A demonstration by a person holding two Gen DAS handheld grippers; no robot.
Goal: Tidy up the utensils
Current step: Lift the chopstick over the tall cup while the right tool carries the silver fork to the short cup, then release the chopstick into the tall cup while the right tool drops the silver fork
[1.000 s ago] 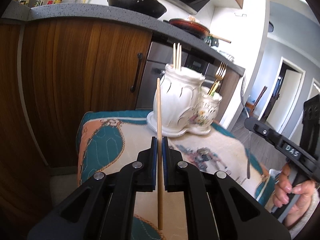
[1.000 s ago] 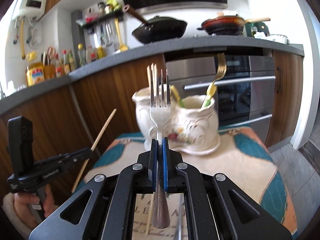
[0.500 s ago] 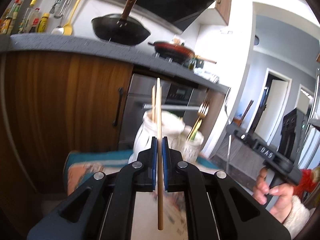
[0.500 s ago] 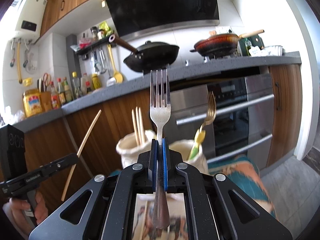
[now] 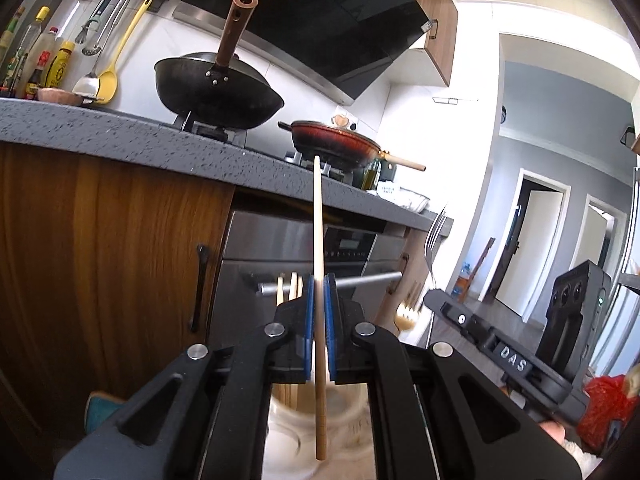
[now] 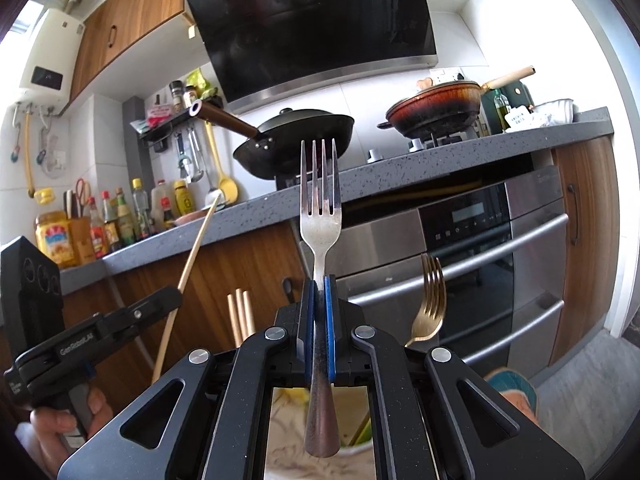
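Both grippers have lifted since a second ago: holders now sit low under the fingers, so drop-in looks next. Left gripper [image 5: 318, 320] clamps a slim round wooden chopstick [image 5: 319, 240] upright; right gripper [image 6: 319, 328] pinches a smooth steel fork [image 6: 320, 216], tines up. Glossy white ceramic holder [image 5: 288, 432] directly below.

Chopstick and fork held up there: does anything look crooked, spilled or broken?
Nothing stands out. The chopstick sits straight in the left hand-held gripper, the silver fork upright in the right hand-held gripper.
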